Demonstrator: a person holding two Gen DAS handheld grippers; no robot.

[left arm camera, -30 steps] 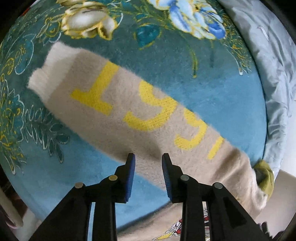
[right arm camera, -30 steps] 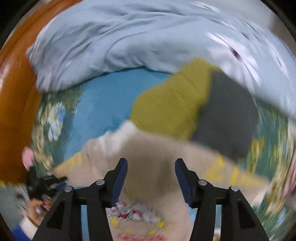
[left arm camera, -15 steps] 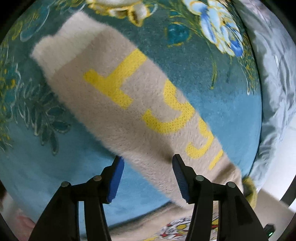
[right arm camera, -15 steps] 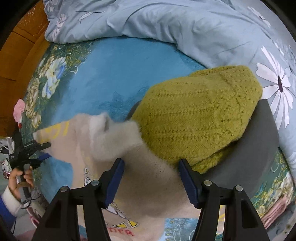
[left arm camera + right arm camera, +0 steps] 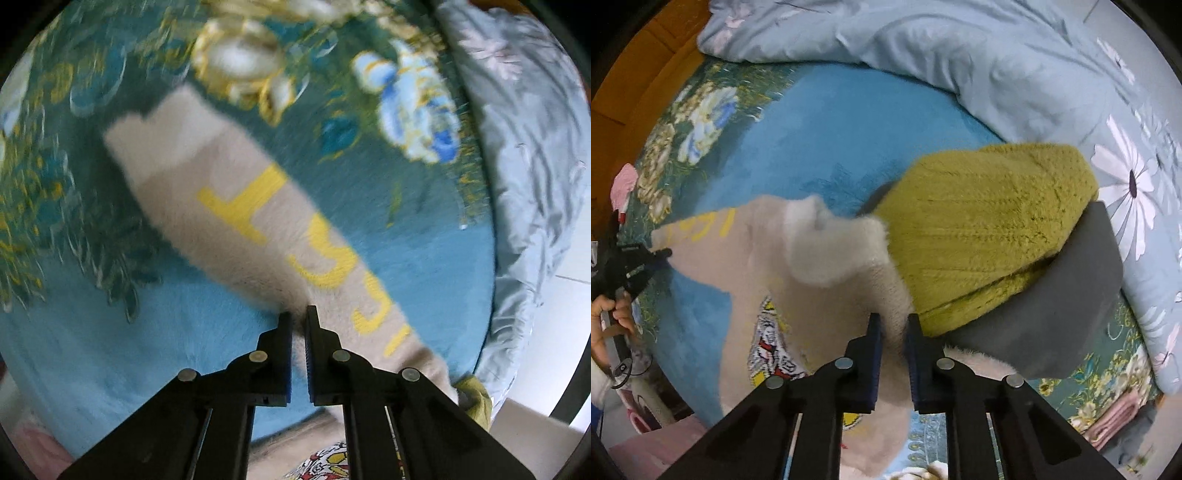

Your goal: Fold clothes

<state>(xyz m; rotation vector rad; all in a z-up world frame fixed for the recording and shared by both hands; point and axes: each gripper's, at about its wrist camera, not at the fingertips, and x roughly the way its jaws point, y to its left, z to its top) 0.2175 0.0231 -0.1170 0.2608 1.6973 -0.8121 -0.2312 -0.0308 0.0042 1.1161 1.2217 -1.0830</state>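
Left wrist view: the left gripper point(image 5: 296, 318) has just clamped onto the lower edge of the beige sweater's sleeve point(image 5: 236, 206), which runs off toward 11 o'clock across the blue floral blanket point(image 5: 147, 332). On the right wrist view, the right gripper point(image 5: 893, 325) has just pinched the beige sweater point(image 5: 820, 251), beside the green knit point(image 5: 990, 221) at 1 o'clock.

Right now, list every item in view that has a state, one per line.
left gripper: just closed, shut on the sleeve edge
right gripper: just closed, shut on the beige sweater
beige sweater: lying unfolded, sleeve stretched out flat
green sweater: folded, resting on the grey garment
grey garment: folded, beneath it
quilt: rumpled
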